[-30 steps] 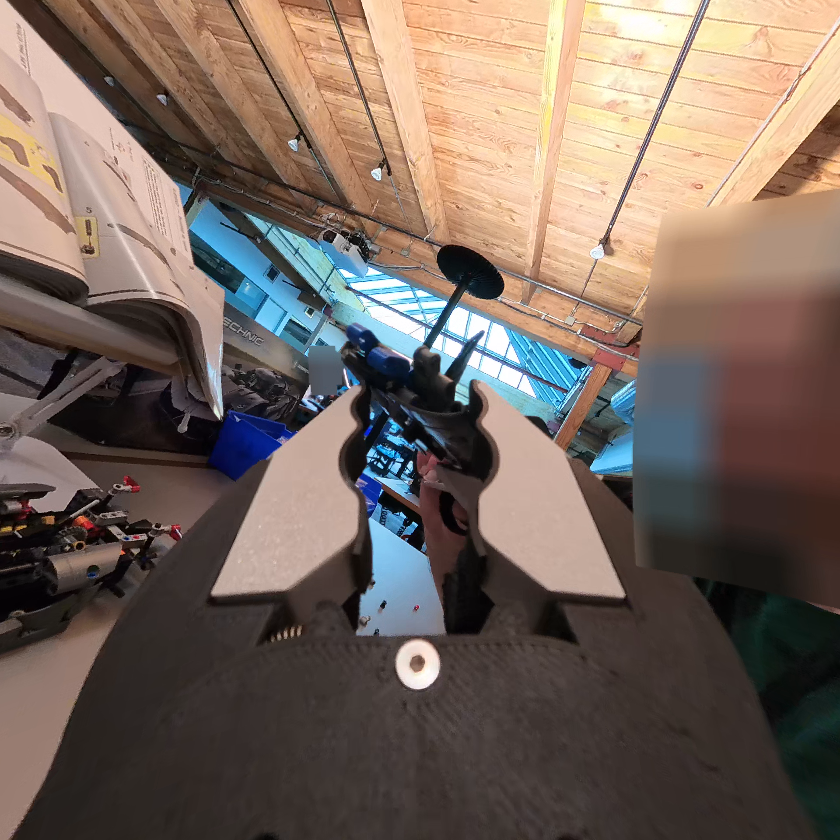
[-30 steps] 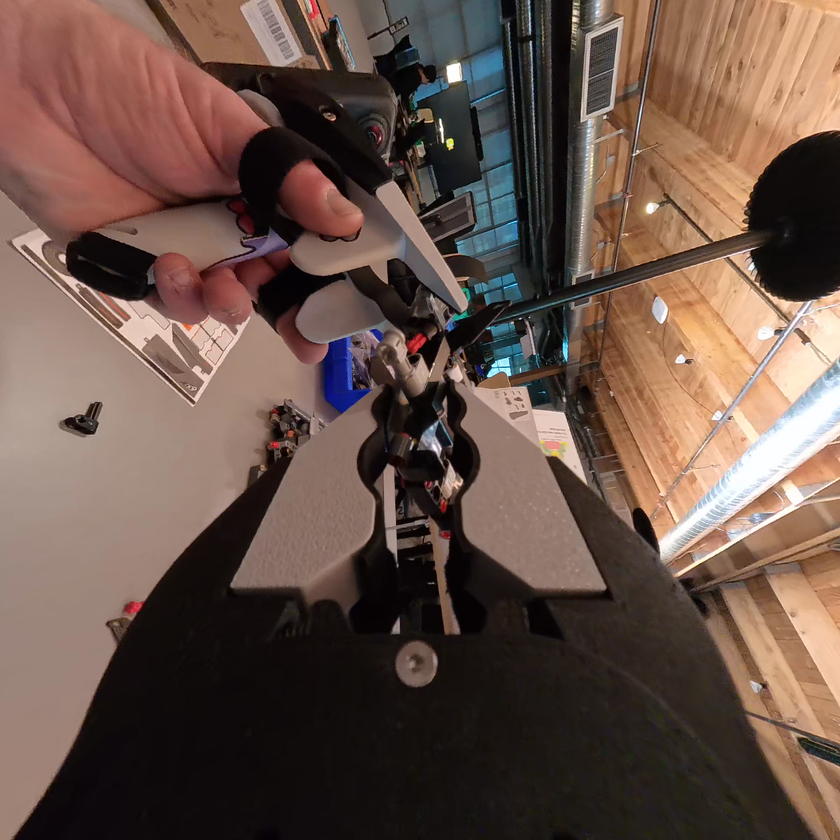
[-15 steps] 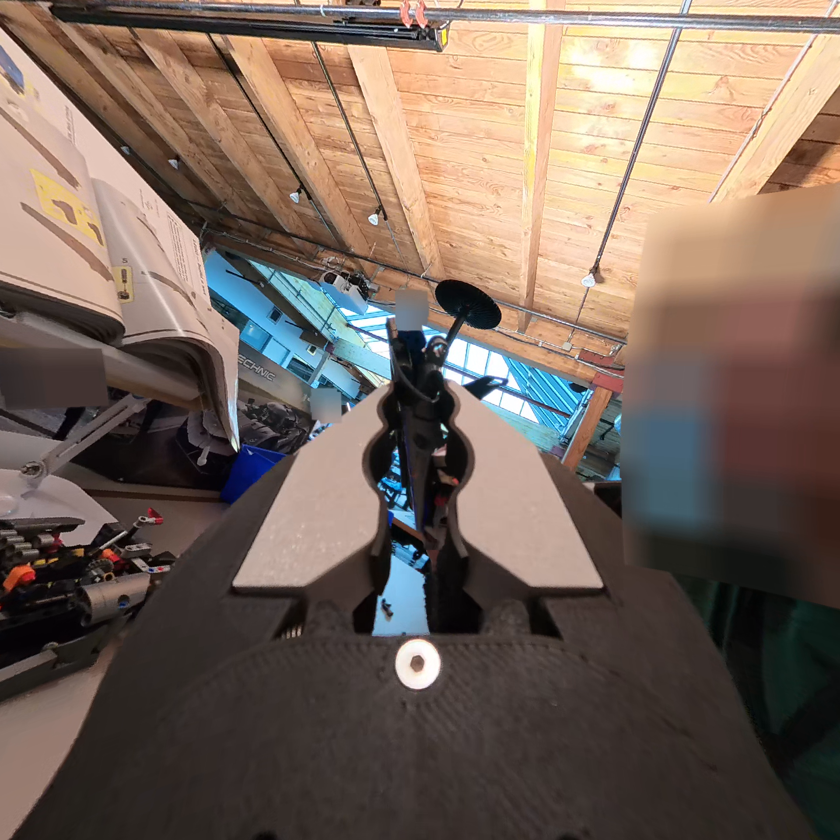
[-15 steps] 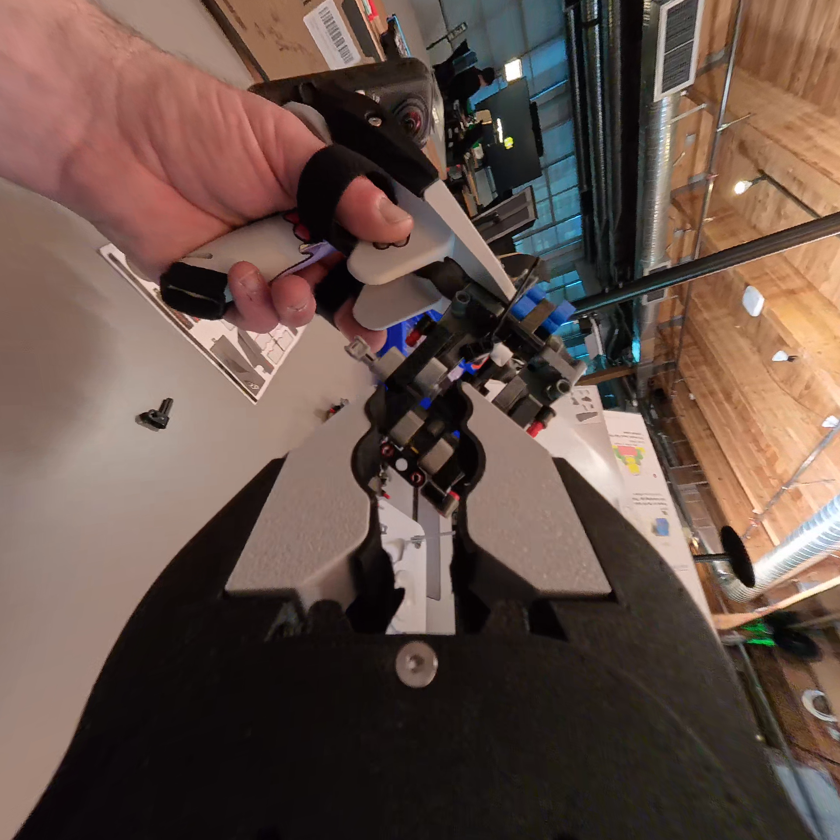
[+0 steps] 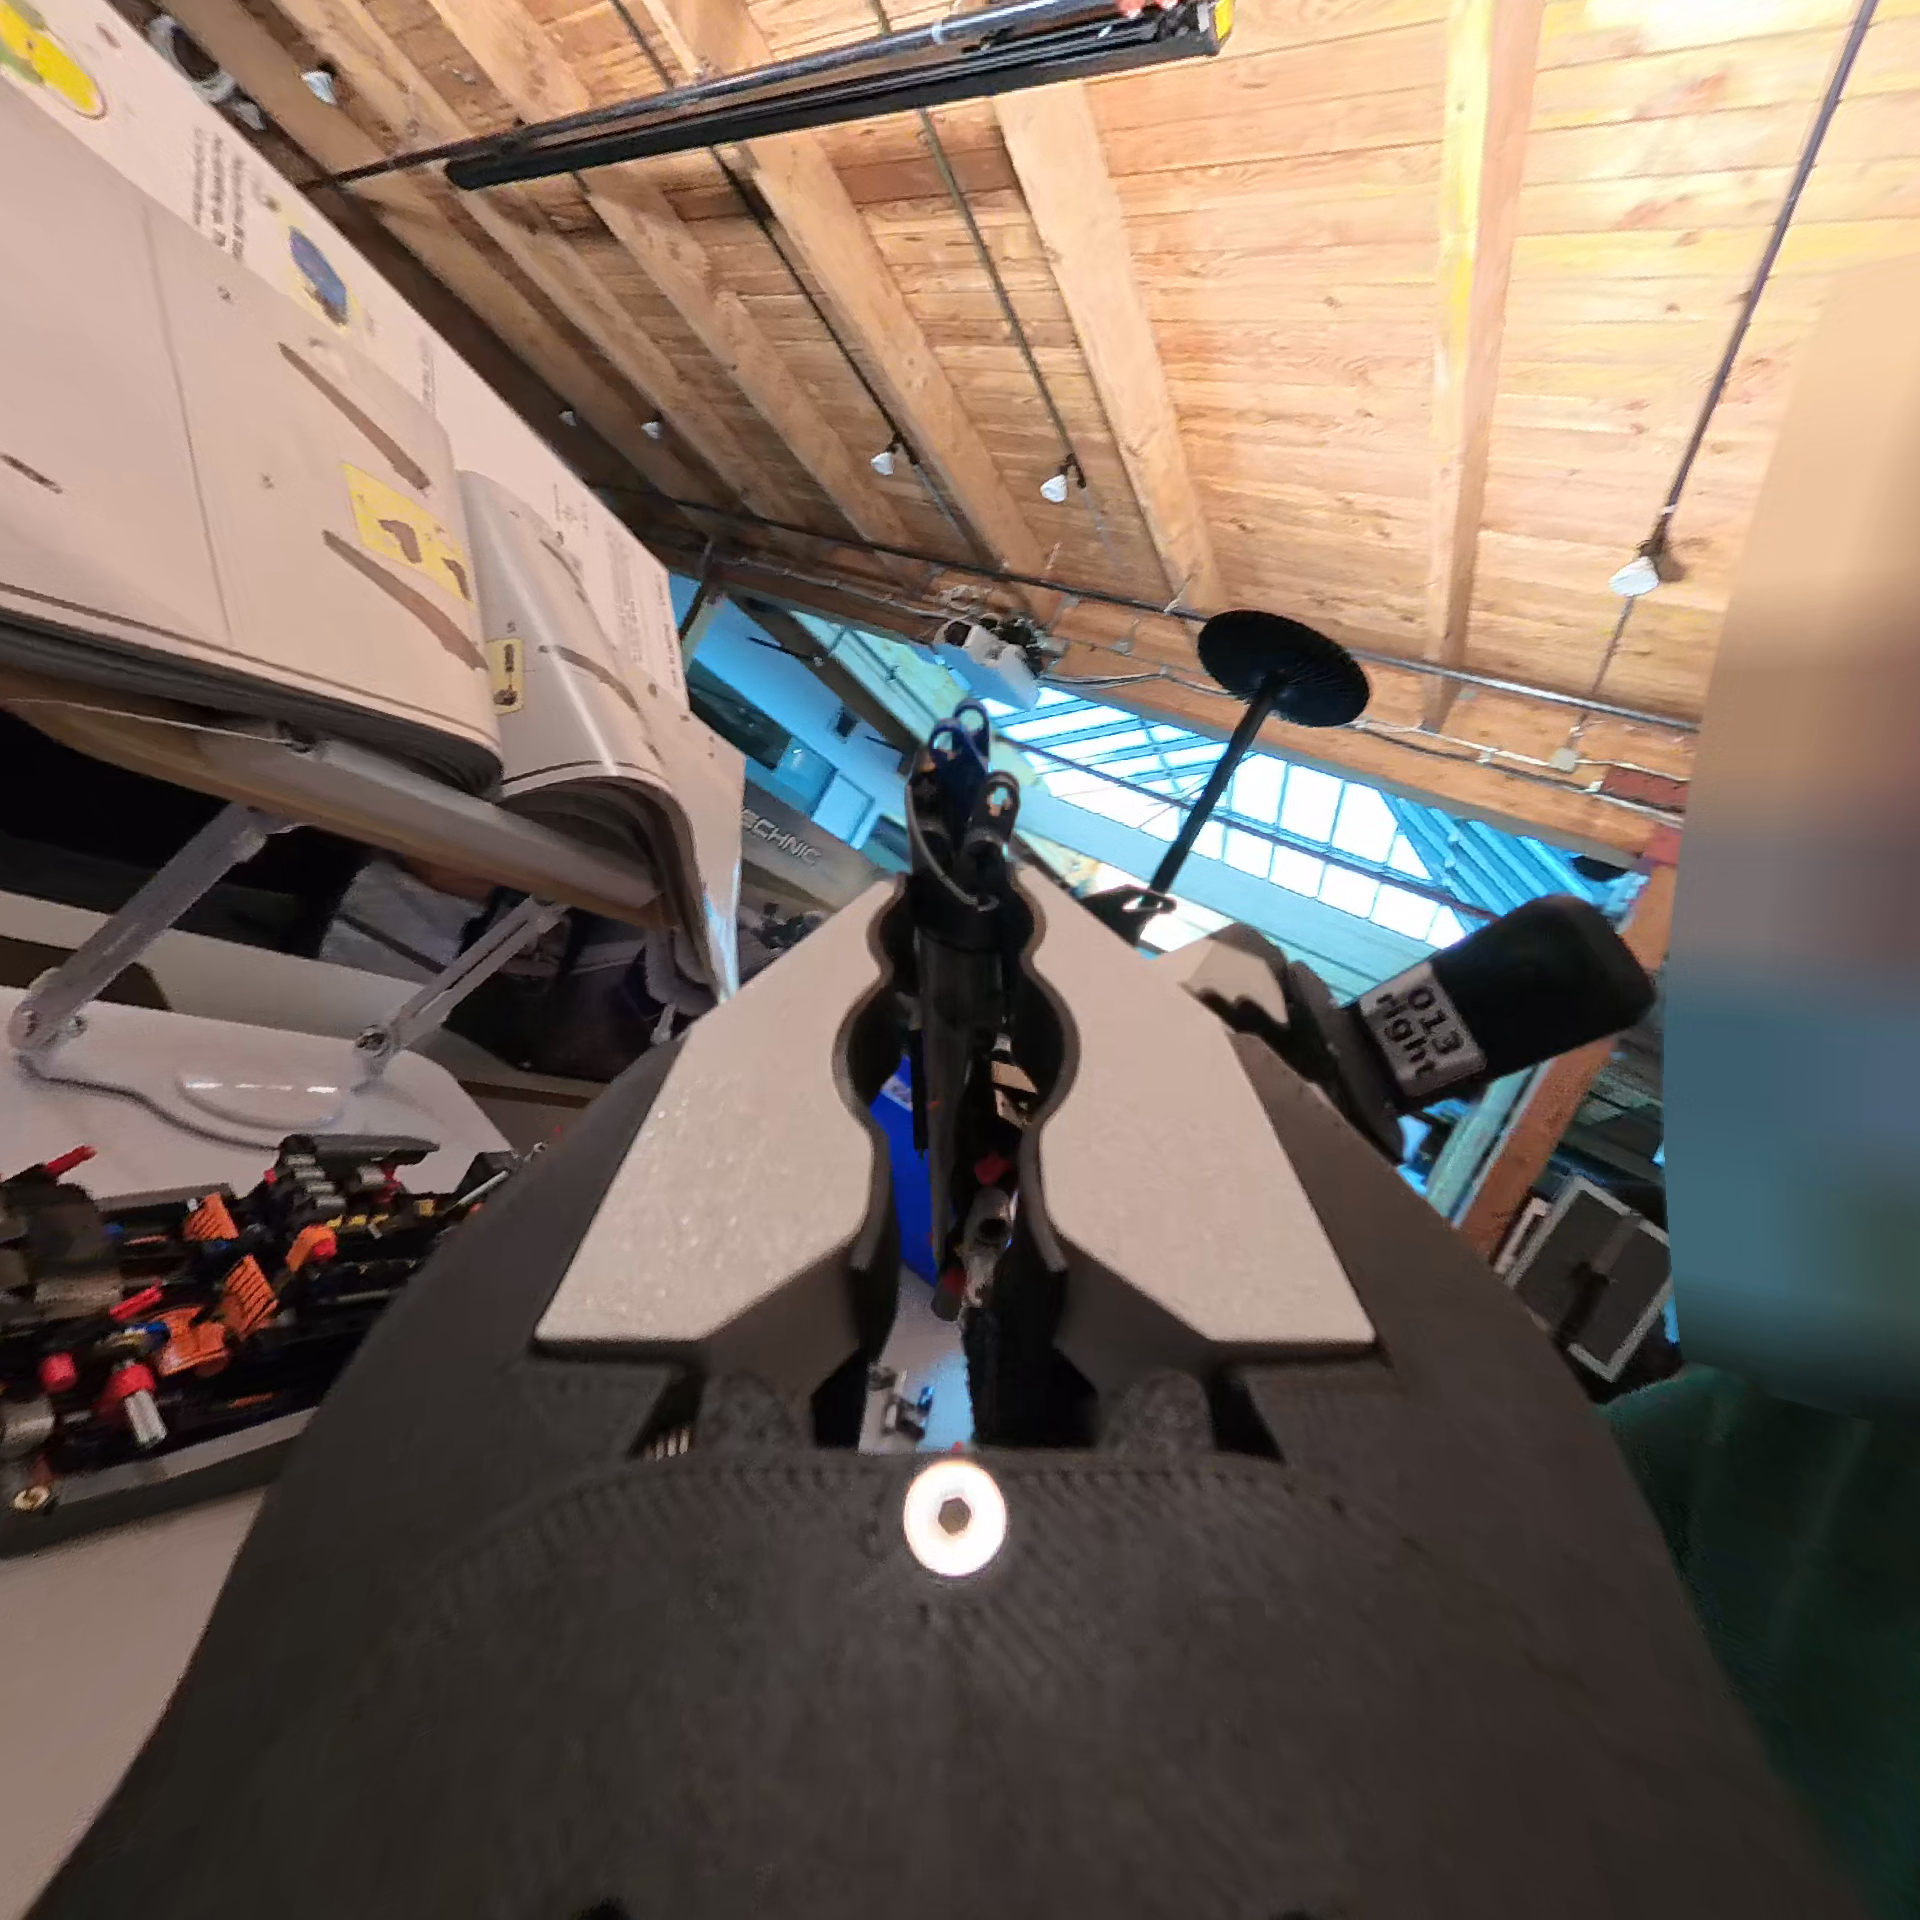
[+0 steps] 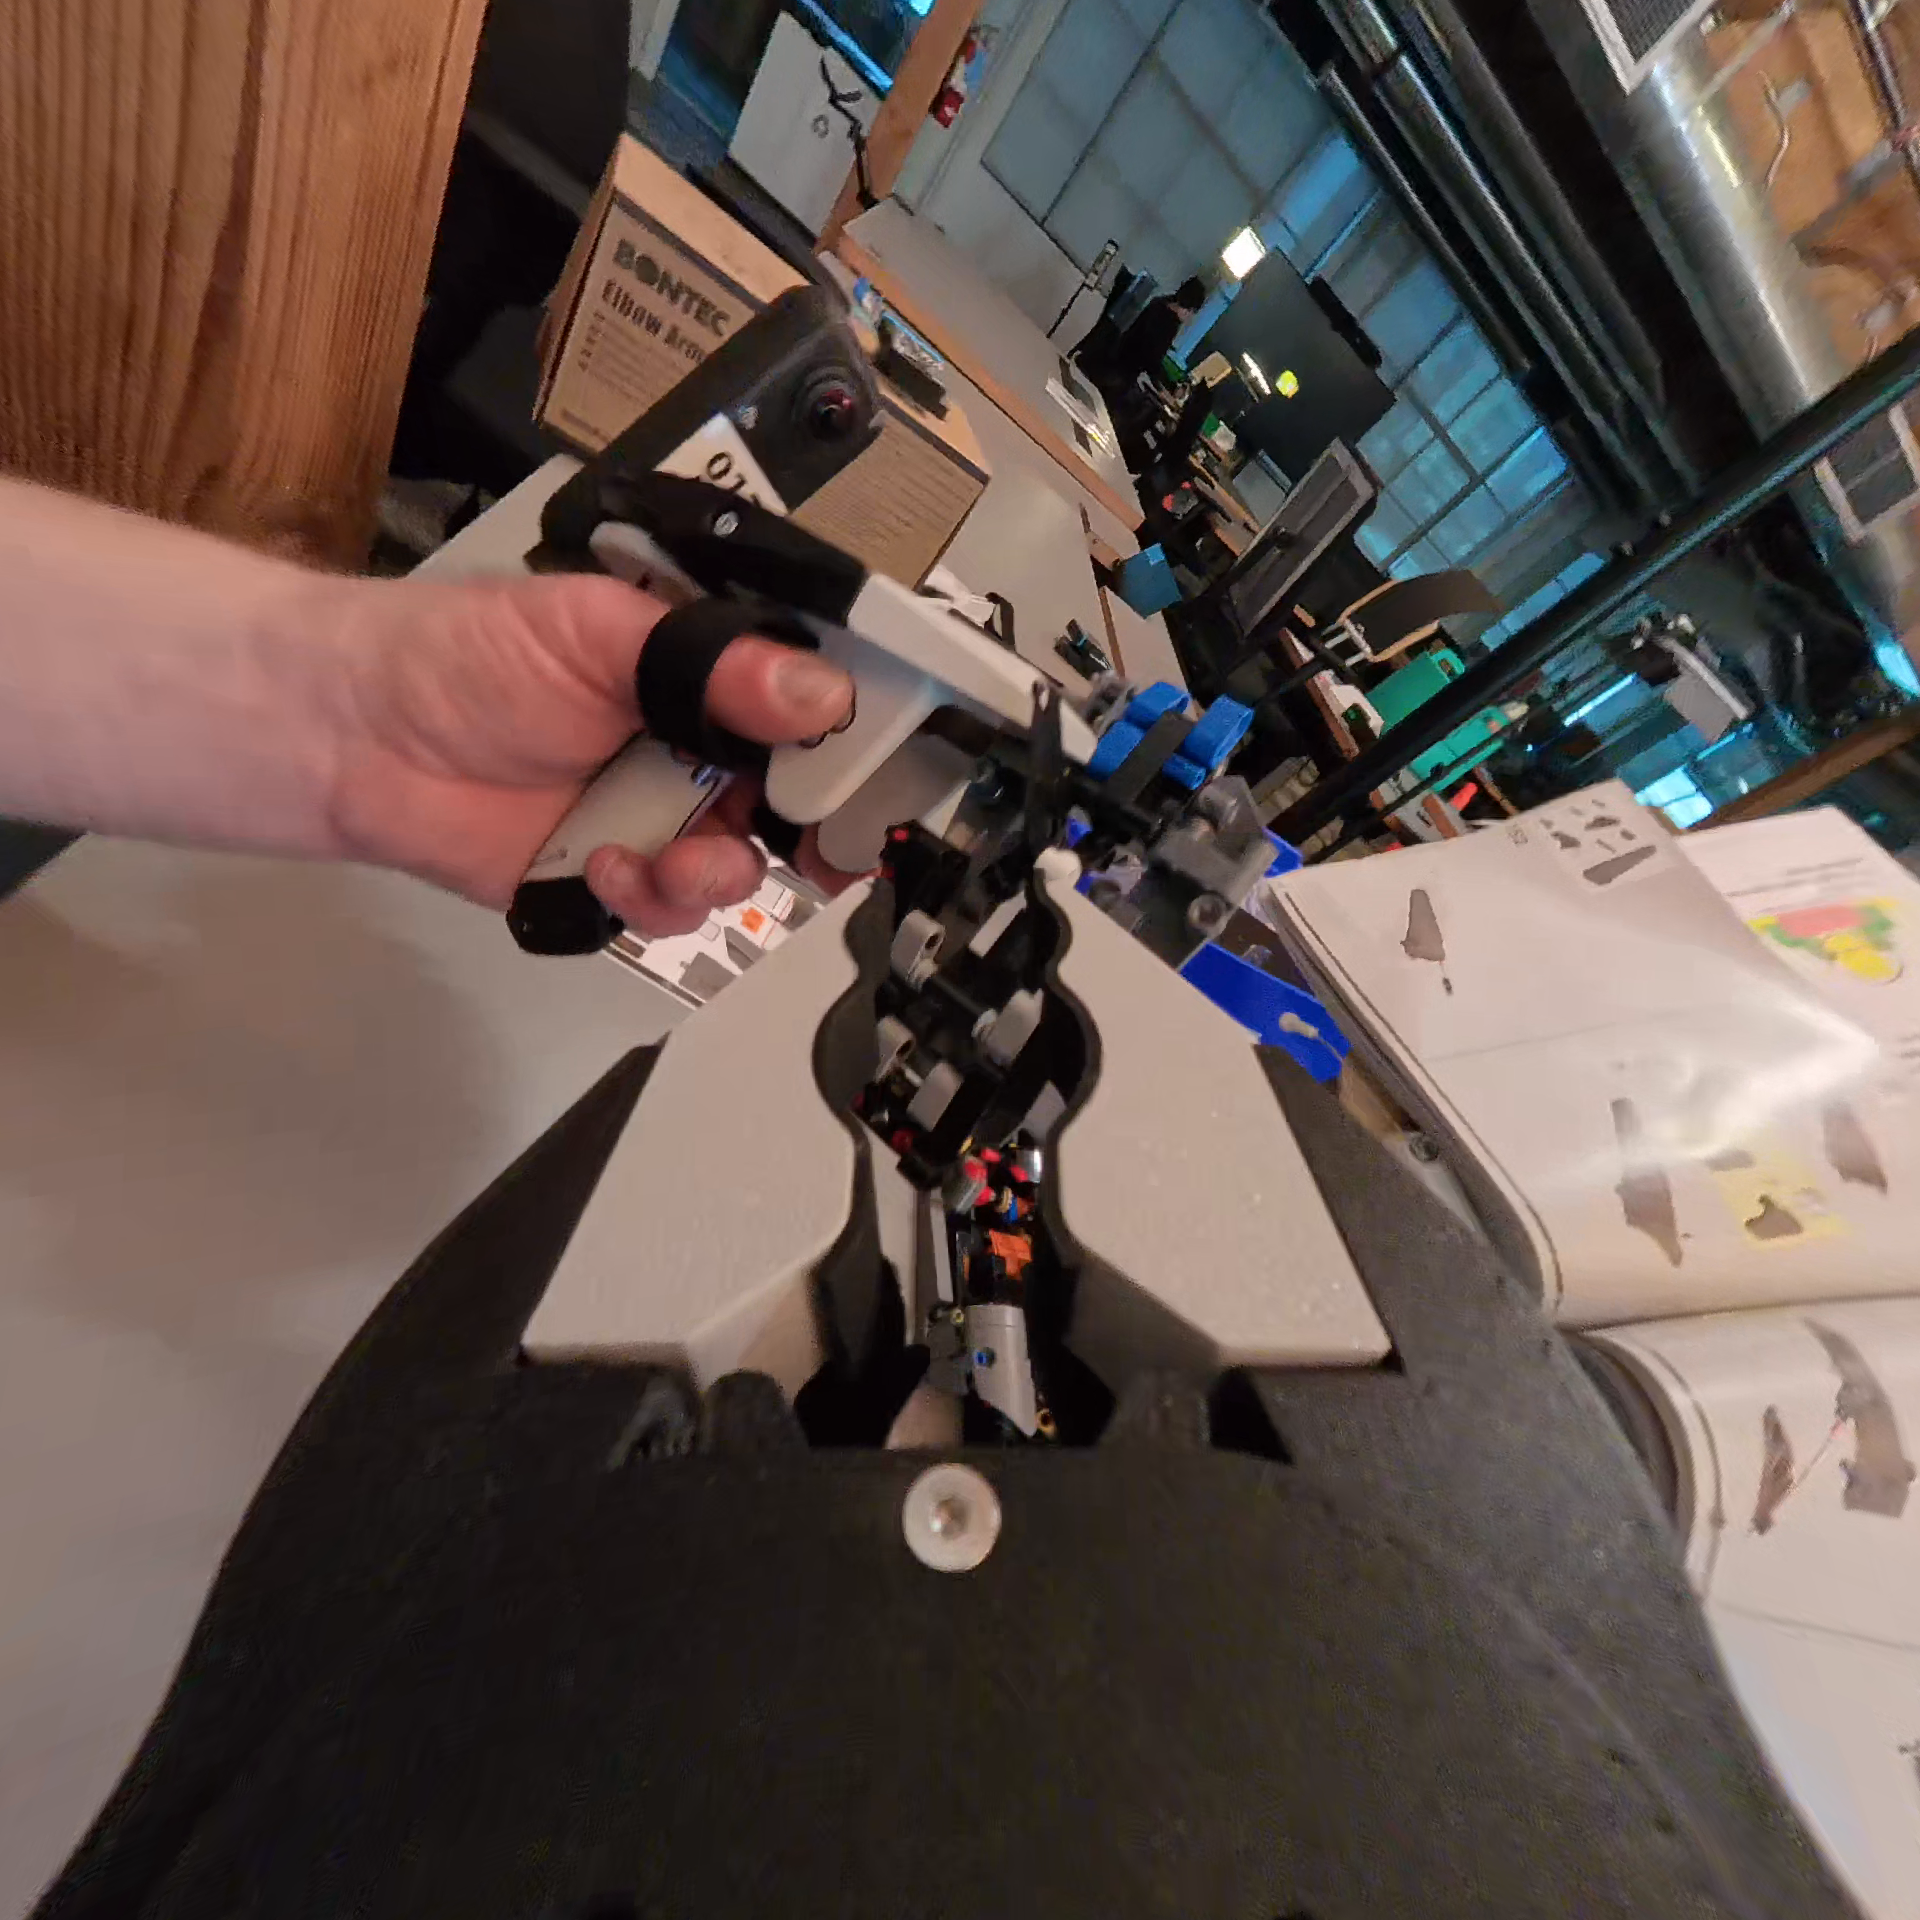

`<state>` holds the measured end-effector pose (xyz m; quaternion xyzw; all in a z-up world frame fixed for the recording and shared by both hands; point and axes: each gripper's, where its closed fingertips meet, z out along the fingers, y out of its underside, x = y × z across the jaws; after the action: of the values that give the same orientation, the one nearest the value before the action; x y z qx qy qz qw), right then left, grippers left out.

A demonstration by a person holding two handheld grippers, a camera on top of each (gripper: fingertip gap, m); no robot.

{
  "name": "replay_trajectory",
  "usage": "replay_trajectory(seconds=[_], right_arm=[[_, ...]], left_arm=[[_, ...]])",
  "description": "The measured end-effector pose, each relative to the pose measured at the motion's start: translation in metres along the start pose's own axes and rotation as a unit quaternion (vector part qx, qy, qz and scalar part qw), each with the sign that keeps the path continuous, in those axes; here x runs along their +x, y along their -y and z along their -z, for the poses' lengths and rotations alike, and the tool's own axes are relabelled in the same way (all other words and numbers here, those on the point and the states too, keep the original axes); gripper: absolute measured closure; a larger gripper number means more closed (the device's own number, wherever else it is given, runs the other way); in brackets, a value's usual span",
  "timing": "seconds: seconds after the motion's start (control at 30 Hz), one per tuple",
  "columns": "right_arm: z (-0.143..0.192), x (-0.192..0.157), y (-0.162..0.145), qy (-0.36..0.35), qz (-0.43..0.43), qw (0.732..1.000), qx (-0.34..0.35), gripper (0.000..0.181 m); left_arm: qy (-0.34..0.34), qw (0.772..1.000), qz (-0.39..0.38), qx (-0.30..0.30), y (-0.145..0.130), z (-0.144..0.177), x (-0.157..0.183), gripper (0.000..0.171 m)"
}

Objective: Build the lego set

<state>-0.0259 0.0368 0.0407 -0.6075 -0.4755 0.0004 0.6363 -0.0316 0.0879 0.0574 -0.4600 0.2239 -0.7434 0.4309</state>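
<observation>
Left gripper (image 5: 958, 914) jaws clamped on dark lego subassembly (image 5: 961, 831); instruction booklet (image 5: 312, 499) upper left.

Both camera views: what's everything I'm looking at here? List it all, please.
Lego sub-assembly: one, black and grey with blue parts, held off the table between both grippers.
Larger lego build: one, black with orange and red bits, on the table at left.
Instruction booklet: one, white pages, open on a propped stand.
Blue bin: one, behind the sub-assembly.
Cardboard box: one, brown, on a far table.
Table: one, grey.
Ceiling: wooden planks and beams.
Left gripper: grey fingers, shut on the sub-assembly.
Right gripper: grey fingers, shut on it too.
Hand: one, holding the left gripper.
</observation>
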Motion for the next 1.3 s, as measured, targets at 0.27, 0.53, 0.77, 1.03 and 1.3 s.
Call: replay_trajectory(seconds=[0.27,0.53,0.77,1.03,1.3], right_arm=[[-0.005,0.016,-0.017,-0.043,-0.048,0.997,-0.031,0.164],[0.006,0.032,-0.016,-0.049,-0.123,0.991,-0.001,0.179],[0.011,0.033,-0.008,-0.1,-0.017,0.995,-0.021,0.18],[0.019,0.047,-0.009,-0.039,-0.23,0.969,0.08,0.181],[0.027,0.061,-0.018,-0.023,-0.325,0.938,0.119,0.181]], left_arm=[[0.06,0.994,-0.071,-0.055,-0.032,-0.025,0.004,0.159],[0.097,0.986,-0.119,-0.069,-0.033,-0.035,0.008,0.159],[0.09,0.986,-0.125,-0.063,-0.03,-0.039,0.017,0.159],[0.071,0.989,-0.115,-0.064,-0.029,-0.04,0.02,0.142],[0.077,0.98,-0.141,-0.117,-0.051,-0.043,0.02,0.131]])
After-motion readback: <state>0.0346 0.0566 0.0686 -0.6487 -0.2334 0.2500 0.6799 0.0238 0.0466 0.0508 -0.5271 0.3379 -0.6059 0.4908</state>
